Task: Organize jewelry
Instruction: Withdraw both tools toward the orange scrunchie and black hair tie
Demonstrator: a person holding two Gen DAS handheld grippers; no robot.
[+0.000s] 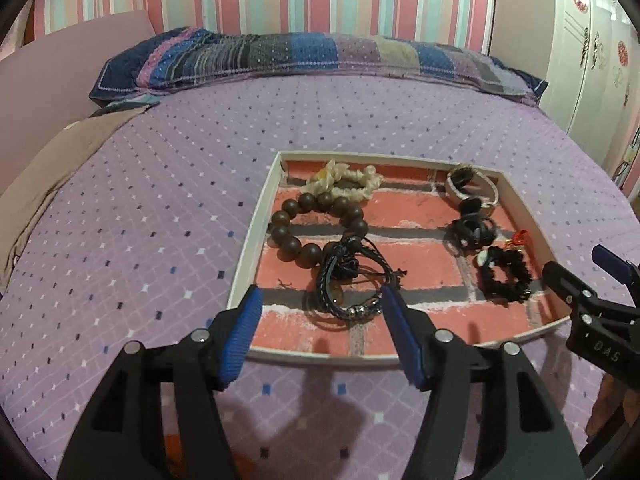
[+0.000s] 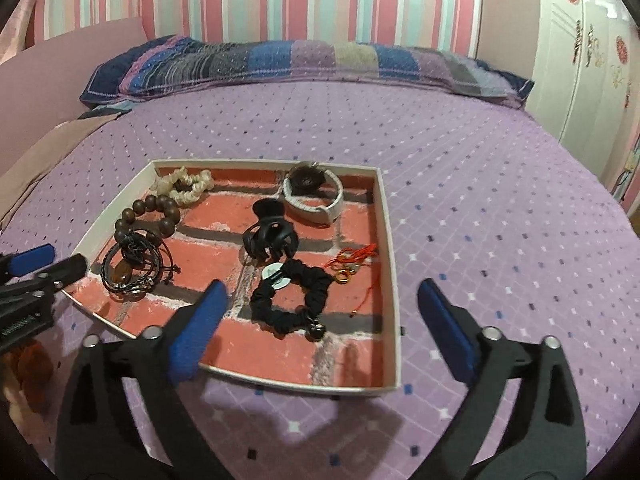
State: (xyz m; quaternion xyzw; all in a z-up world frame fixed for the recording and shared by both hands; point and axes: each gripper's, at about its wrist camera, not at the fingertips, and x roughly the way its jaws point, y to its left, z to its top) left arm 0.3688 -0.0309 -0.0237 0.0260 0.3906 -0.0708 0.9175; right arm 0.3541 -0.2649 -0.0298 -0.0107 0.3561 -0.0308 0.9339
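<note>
- My left gripper is spread wide with nothing between its blue pads, hovering over the near edge of the white tray on the purple bedspread.
- My right gripper is spread wider still, also holding nothing, above the tray's near right corner.
- All the jewelry lies inside the tray on its brick-pattern lining.
- From the left wrist I see best the brown bead bracelet, the cream scrunchie behind it, and the dark cord bracelets that overlap the beads just ahead of my fingers.
- The right side is cramped in that view: the hair claw reads only as a dark clump.
- From the right wrist that side opens up: the black hair claw is clear, the white band behind it, the black scrunchie nearest me, and a red cord with a gold ring just beside it.
- Each view catches the other gripper at its edge.
</note>
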